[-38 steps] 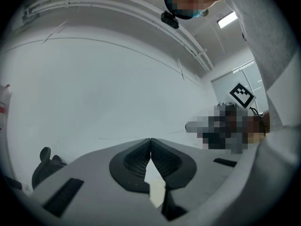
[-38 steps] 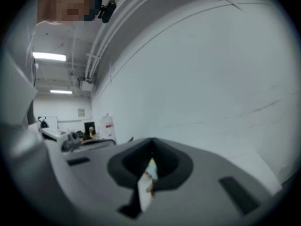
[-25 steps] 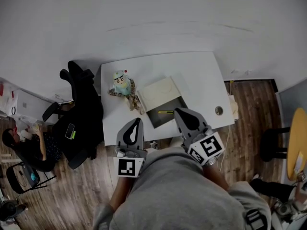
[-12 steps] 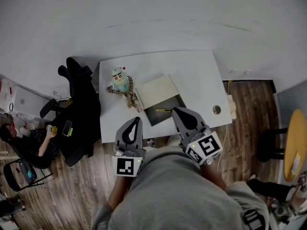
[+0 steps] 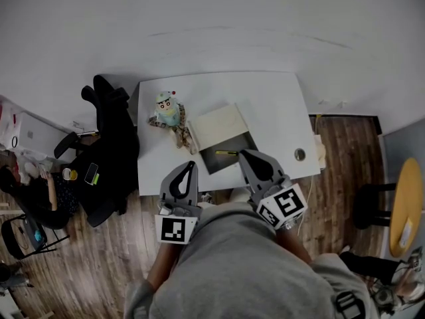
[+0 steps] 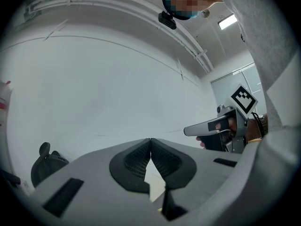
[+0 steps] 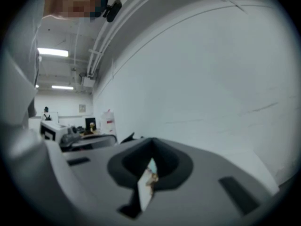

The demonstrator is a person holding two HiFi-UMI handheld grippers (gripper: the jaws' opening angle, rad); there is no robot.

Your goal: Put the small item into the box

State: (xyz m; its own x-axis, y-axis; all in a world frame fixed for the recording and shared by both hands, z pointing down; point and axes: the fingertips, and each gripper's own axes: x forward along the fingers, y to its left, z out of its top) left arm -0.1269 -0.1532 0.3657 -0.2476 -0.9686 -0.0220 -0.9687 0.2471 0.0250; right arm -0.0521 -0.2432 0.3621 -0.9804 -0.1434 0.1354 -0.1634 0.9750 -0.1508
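White table, black office chair off its left edge. Open box sits mid-tabletop near the front edge, its cream lid touching its far side. Doll lies left of the lid. Left gripper is at the front edge, left of the box, jaws together, nothing in them. Right gripper is by the box's front right corner, jaws together, nothing in them. Small yellow item lies inside the box along its far wall.
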